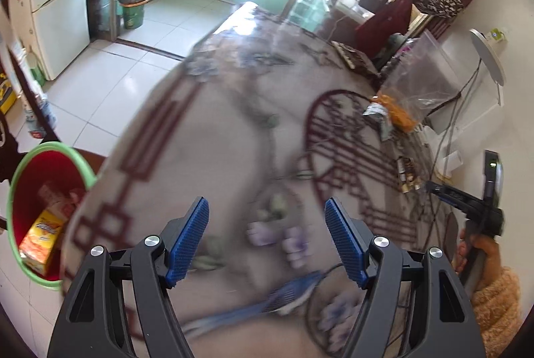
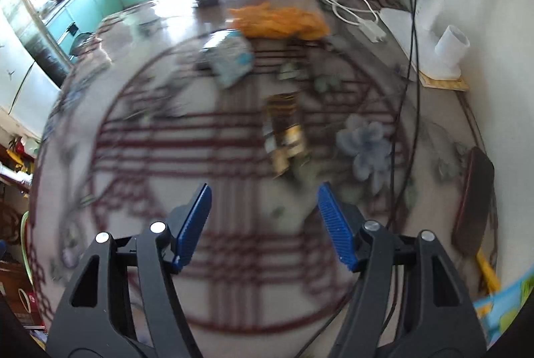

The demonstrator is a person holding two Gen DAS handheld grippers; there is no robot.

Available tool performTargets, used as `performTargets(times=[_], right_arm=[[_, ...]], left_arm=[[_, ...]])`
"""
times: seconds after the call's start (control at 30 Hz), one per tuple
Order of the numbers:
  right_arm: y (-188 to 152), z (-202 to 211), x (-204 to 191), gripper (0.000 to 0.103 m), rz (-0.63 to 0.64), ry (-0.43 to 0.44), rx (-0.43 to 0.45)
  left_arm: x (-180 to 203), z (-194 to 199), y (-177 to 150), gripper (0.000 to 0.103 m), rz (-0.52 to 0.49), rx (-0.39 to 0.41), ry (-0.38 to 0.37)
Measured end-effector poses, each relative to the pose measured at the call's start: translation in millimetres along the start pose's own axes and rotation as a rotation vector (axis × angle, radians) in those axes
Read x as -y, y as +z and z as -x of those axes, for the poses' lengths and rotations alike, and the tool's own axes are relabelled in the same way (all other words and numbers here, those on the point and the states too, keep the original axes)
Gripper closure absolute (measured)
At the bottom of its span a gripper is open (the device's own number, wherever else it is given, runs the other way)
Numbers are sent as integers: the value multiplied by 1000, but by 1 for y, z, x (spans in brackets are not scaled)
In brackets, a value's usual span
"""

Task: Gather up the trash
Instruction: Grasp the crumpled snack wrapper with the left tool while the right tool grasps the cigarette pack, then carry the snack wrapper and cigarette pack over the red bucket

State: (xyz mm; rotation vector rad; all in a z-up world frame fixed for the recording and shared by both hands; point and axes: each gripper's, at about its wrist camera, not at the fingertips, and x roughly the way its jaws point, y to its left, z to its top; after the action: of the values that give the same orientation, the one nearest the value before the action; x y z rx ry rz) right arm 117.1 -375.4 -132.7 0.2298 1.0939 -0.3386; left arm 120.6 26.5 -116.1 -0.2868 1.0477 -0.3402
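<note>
My left gripper is open and empty above the patterned table. Left of the table stands a red bin with a green rim, holding an orange box. My right gripper is open and empty, just short of a gold-and-black wrapper on the table. Farther on lie a white-and-blue wrapper and an orange snack bag. The left wrist view shows the gold wrapper, the orange bag and the right gripper at the right edge.
Black cables cross the table's right side, beside a white charger, a white cup and a dark oblong object. A clear plastic bag stands at the wall. A green floor bin sits in the kitchen.
</note>
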Motion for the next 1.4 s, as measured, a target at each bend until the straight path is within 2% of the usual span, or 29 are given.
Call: performTargets(times=[0.03, 0.07, 0.13, 0.2, 0.3, 0.37, 0.4, 0.43, 0.47, 0.53, 0.67, 0.8, 0.9, 0.97, 1.03, 1.07, 1.13, 1.17, 1.4], right_arm=[[7, -12, 8, 38, 7, -1, -10], [13, -23, 14, 33, 14, 3, -24], [22, -46, 20, 32, 34, 33, -62], [26, -65, 23, 32, 59, 37, -90], [30, -80, 25, 33, 74, 76, -97], [32, -89, 27, 49, 78, 94, -105], [32, -93, 28, 51, 78, 107, -115], [32, -93, 27, 62, 89, 102, -94], [32, -95, 27, 67, 104, 110, -87], [32, -93, 29, 70, 99, 135, -79], [27, -84, 48, 70, 23, 178, -40], [14, -72, 59, 70, 5, 220, -19], [13, -66, 59, 70, -1, 244, -19], [10, -68, 63, 70, -15, 258, -17], [11, -69, 67, 70, -31, 265, -17], [12, -70, 69, 69, -38, 269, -18], [14, -73, 72, 69, -48, 270, -24], [16, -75, 74, 69, -52, 268, -25], [16, -76, 77, 69, -62, 256, -34]], left_arm=[[18, -5, 2, 34, -8, 0, -11], [34, -8, 4, 34, -17, 1, -21], [68, -17, 11, 34, -44, 8, -41], [98, -24, 18, 26, -69, 17, -57], [144, -44, 33, 21, -112, 28, -75], [170, -61, 43, 21, -126, 27, -83], [180, -70, 48, 20, -127, 23, -84], [194, -84, 55, 20, -125, 15, -89], [204, -96, 61, 20, -123, 5, -90], [222, -123, 71, 20, -120, -17, -82], [247, -178, 88, 20, -95, -34, -74], [251, -238, 95, 20, 14, -95, -59], [245, -274, 94, 21, 140, -102, -37], [243, -290, 90, 22, 185, -107, -21], [250, -290, 88, 31, 166, -33, -4], [253, -293, 86, 49, 160, -39, -10], [256, -296, 82, 66, 143, -28, -4], [256, -299, 80, 83, 141, -41, -16], [250, -295, 87, 96, 100, -73, -85]])
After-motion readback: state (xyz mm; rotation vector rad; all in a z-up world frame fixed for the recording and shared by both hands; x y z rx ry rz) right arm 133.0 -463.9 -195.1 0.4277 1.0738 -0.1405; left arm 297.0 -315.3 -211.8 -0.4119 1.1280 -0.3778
